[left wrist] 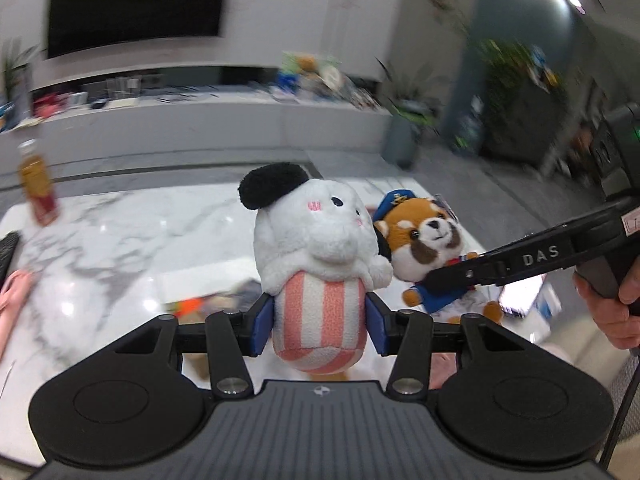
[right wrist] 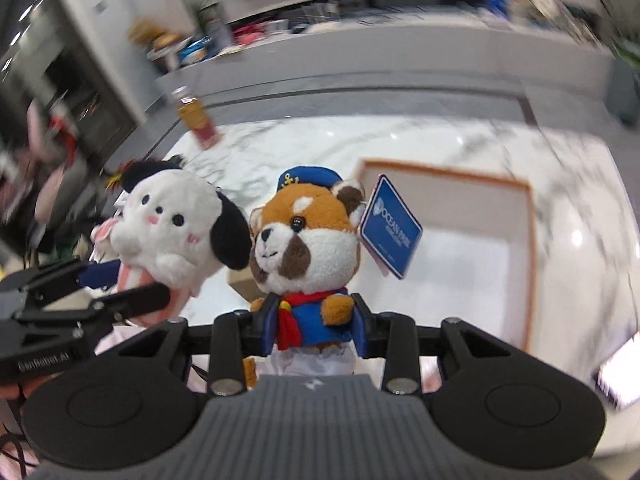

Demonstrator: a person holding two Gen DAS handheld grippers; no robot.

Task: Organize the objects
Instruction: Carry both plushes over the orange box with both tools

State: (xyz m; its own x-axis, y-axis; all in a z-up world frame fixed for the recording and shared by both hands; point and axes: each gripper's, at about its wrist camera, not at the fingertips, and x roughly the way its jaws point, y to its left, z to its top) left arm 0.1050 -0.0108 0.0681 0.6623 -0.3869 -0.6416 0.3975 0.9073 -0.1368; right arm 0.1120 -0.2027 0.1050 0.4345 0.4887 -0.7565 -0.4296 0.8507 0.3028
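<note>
Left wrist view: left tool clamps white dog plush by its striped body, above the marble tabletop; red panda plush just right, touching. Right wrist view: right tool grips red panda plush at its blue torso, w/ white dog plush touching on the left & white tray ahead-right on tabletop.

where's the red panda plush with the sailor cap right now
The orange-and-white red panda plush in a blue sailor cap is clamped in the right claw above the marble table, just right of the white black-eared plush.
</note>
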